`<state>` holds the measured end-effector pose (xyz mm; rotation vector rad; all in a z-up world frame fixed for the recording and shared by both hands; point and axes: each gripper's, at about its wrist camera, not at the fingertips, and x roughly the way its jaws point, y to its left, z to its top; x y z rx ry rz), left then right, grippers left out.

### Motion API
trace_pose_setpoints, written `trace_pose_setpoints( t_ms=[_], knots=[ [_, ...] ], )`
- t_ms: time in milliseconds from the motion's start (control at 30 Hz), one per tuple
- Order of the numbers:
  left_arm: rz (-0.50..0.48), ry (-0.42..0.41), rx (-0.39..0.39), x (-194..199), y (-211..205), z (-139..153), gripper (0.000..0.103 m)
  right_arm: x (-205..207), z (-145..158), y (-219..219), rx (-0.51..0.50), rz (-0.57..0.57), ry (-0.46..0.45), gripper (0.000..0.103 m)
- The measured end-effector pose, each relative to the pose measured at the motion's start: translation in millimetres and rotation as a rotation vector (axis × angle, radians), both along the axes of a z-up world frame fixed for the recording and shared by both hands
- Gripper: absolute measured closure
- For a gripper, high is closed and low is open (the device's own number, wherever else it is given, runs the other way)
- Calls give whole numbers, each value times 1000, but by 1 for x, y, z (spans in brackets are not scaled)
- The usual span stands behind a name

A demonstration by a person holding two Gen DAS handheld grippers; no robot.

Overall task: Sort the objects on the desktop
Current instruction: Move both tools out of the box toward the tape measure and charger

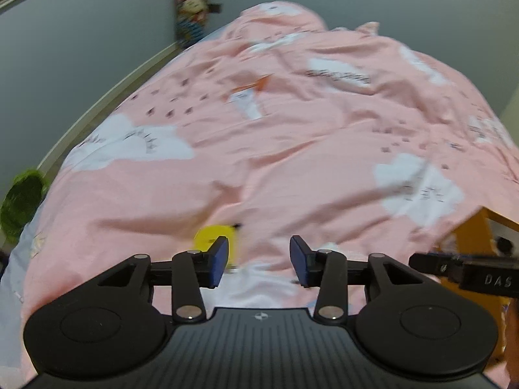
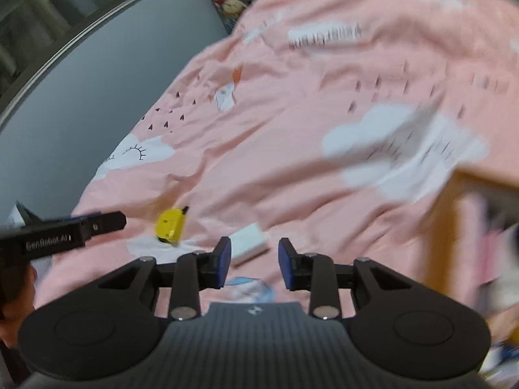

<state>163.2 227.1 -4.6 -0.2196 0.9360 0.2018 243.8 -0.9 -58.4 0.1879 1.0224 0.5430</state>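
Quilt [image 2: 292,162] edge beside wooden frame [image 2: 454,227]

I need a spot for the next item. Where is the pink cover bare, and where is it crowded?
Bare: the wide stretch of pink cover beyond the yellow object. Crowded: the near edge, where the yellow object and white box lie close together.

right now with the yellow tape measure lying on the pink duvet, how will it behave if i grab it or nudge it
The yellow tape measure looks like a hard, rounded case, so it should stay stiff in a grip, though its smooth shell may slip. It lies on its flat side on the soft, wrinkled pink duvet, so a nudge would probably drag or tilt it rather than roll it. Blur hides finer detail.
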Motion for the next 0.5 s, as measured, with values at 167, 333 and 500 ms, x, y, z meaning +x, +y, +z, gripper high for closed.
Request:
trace_pose_setpoints(
  t_ms=[167, 333, 500],
  knots=[
    [48, 28, 18, 17, 29, -29, 51, 20, -47, 37, 44, -72, 172, 63],
    [-12, 85, 81, 36, 32, -62, 49, 38, -78, 62, 73, -110, 292, 62],
    [-31, 125, 79, 46, 33, -88, 46, 51, -94, 78, 28, -126, 314, 58]
  ],
)
